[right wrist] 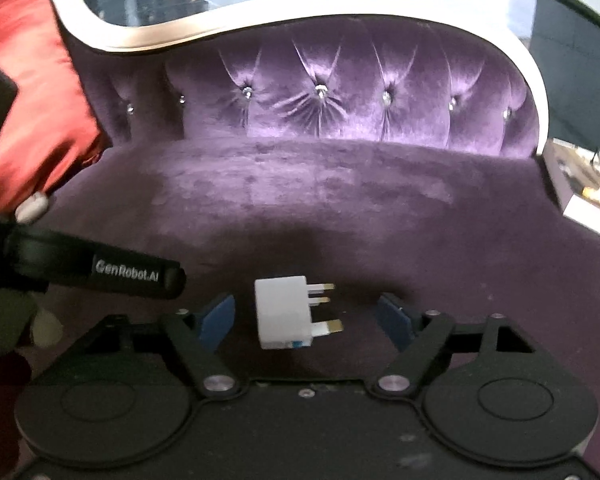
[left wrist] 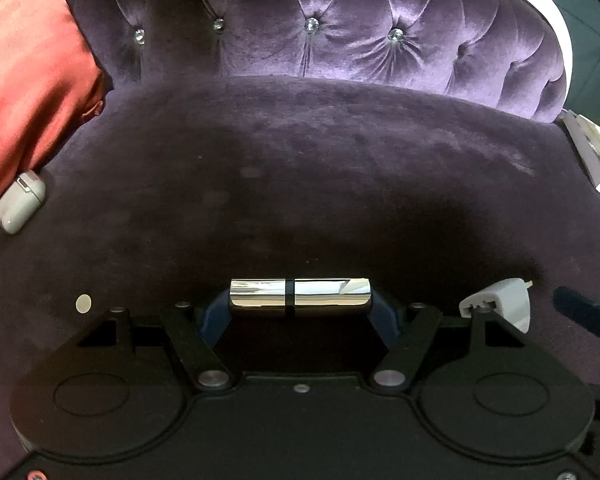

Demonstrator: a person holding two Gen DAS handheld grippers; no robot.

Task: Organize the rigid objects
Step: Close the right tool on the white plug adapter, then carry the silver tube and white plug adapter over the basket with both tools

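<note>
only readable text: "genrobot.ai" in white on the black body of the left gripper (right wrist: 100,268), seen from the right wrist view. landmark = purple velvet sofa seat (left wrist: 300,184), matte short pile, with a shinier tufted backrest (left wrist: 340,32) behind it, crystal-like buttons in the dimples, cream frame edge (right wrist: 148,40) on top

left gripper (left wrist: 300,308): blue pads pinching a chrome cylinder (left wrist: 300,292) end to end, mirror finish, thin black seam round its middle, held crosswise just above the front of the seat

right gripper (right wrist: 306,316): jaws spread, pads clear on both sides of a white plug adapter (right wrist: 284,312), which lies on the seat front, boxy plastic body, three brass-tipped pins pointing right. nothing pressed on it

grey rounded case (left wrist: 20,200), smooth plastic, maybe an earbud case (small and off at the fisheye edge), on the seat's left edge against a red satin cushion (left wrist: 32,80)

small pale disc (left wrist: 83,303) flat on the seat, front left
</note>
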